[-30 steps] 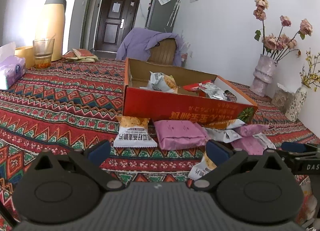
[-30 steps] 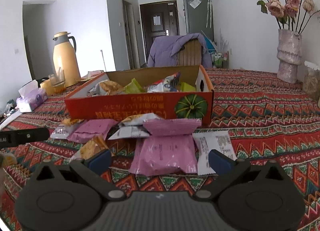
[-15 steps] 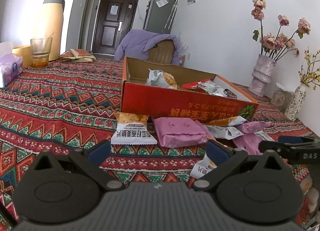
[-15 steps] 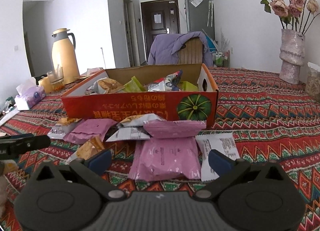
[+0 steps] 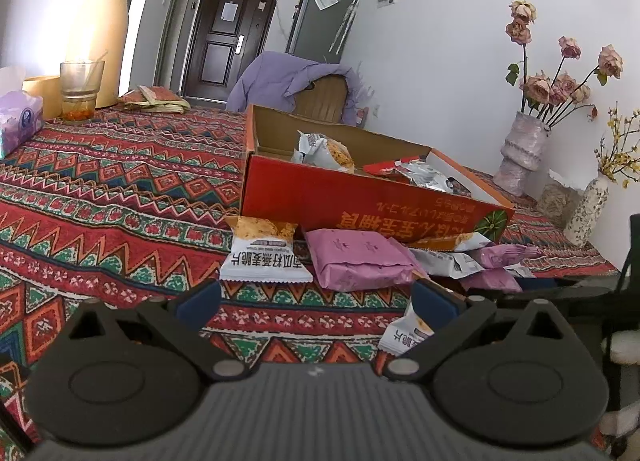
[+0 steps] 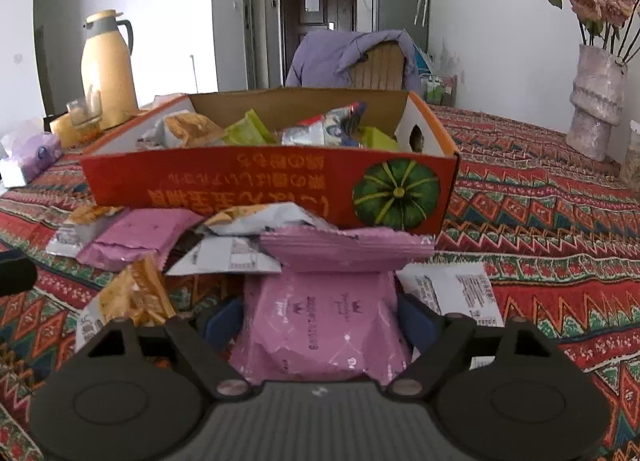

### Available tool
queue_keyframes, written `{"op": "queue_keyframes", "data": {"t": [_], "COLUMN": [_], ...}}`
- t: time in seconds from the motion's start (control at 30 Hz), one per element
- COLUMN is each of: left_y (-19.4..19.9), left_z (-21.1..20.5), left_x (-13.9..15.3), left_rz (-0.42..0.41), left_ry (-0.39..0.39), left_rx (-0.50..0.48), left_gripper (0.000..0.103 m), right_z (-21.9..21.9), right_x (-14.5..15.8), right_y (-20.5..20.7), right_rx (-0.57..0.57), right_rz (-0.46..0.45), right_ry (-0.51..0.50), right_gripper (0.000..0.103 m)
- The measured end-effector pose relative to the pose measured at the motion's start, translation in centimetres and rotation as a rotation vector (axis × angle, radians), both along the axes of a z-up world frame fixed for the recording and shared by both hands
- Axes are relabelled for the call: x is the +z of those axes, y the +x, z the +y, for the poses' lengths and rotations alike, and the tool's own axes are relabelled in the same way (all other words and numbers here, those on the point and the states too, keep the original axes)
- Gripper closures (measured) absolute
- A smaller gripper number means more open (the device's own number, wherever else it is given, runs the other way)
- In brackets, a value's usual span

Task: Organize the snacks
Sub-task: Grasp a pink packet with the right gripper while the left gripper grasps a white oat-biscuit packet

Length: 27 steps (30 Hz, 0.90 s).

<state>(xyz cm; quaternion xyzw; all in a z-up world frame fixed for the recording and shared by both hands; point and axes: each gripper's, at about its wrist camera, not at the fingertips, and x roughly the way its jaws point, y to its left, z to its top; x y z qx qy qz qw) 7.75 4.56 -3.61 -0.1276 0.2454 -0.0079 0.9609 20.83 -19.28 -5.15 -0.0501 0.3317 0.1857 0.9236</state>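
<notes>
The right tongs (image 6: 320, 319) sit low over the tabletop (image 6: 560, 229) with a pink snack packet (image 6: 320, 325) lying between their two blue pads; the jaws are closing on it, and whether the pads already touch its sides cannot be told. A second pink packet (image 6: 344, 249) lies across the far end of the first, just ahead of the tongs. Beyond it stands the red cardboard box (image 6: 256, 185), already holding several snacks. A white packet (image 6: 456, 293) lies just right of the right pad, an orange-and-white one (image 6: 128, 301) just left of the left pad.

The left tongs (image 5: 316, 303) stand open with nothing between them. A white oat-crisp packet (image 5: 262, 257) and another pink packet (image 5: 356, 257) lie just ahead of them.
</notes>
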Motion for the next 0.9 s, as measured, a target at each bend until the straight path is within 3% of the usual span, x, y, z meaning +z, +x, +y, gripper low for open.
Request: {"op": "queue_keyframes", "data": {"t": [0.13,0.37,0.57,0.73,0.9], "left_y": [0.0,0.2,0.4,0.4,0.8], "left_z": [0.0,0.0,-0.3,-1.4,-2.9], "left_x": [0.0,-0.1,-0.1,0.2,0.6], "left_rz": [0.005,0.014,0.025,0.026,0.038], "left_ry": [0.0,0.0,0.017,0.078,0.069], "left_rx": [0.0,0.005,0.013,0.014,-0.024], "left_gripper": [0.0,0.0,0.0,0.0,0.0], "right_z": [0.0,-0.4,-1.1,-2.0,-3.2], "right_x": [0.0,0.2,1.1,2.1,3.4], "right_y": [-0.1,-1.3,-3.9,-6.2,-7.6], "right_rx": [0.002,0.006,-0.007,-0.017,-0.024], "right_rz": [0.0,-0.039,-0.129,-0.205,-0.257], "right_ry": [-0.004,0.016,0.034,0.047,0.076], "right_gripper": [0.02,0.039,0.041,0.041,0.041]}}
